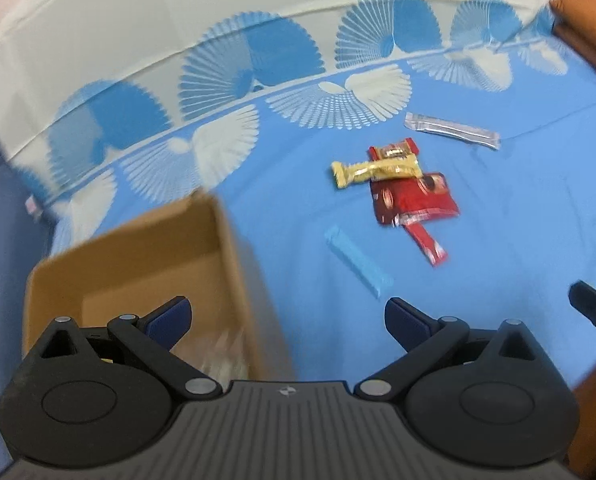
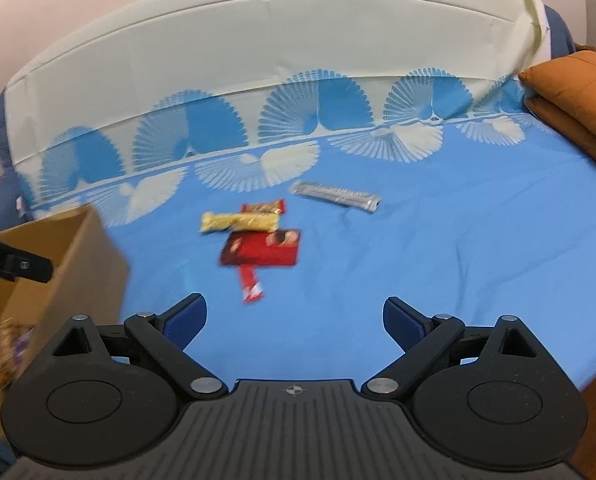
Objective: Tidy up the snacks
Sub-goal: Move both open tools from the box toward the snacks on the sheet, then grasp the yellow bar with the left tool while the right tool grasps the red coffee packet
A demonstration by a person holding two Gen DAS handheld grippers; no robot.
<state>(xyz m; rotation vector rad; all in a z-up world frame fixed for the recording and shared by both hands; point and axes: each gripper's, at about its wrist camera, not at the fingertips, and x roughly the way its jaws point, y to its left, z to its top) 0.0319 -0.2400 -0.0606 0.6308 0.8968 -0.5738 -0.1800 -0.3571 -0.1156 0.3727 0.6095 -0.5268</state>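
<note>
A small heap of wrapped snacks lies near the middle of a bed spread with a blue sheet (image 2: 438, 264): a gold foil-wrapped bar (image 2: 238, 222) rests across a red wrapper (image 2: 263, 209) and touches a flat red snack pouch (image 2: 262, 254), from whose near edge a narrow red stick pack (image 2: 250, 284) pokes out. A silver foil bar (image 2: 334, 197) sits alone, a little toward the sheet's white, fan-patterned far border, and a pale blue wrapped bar (image 1: 358, 262), almost lost against the sheet, lies just on the near side of the heap.

At the left side of the bed stands an open brown cardboard box (image 1: 226, 264), with something pale and blurred in its bottom, too smeared to name. An orange cushion (image 2: 578, 92) marks the far right corner.

The left tool (image 1: 288, 320) hangs with its jaws spread wide and empty at the box's right wall; the right tool (image 2: 294, 320) hovers over bare sheet short of the heap, likewise wide apart and holding nothing.

The work appears to be between picks, with six snacks left outside the box. The next move likely calls for one tool to drop onto a near, free-lying piece, the blue bar or the red stick, and close across its narrow width before carrying it to the box.
</note>
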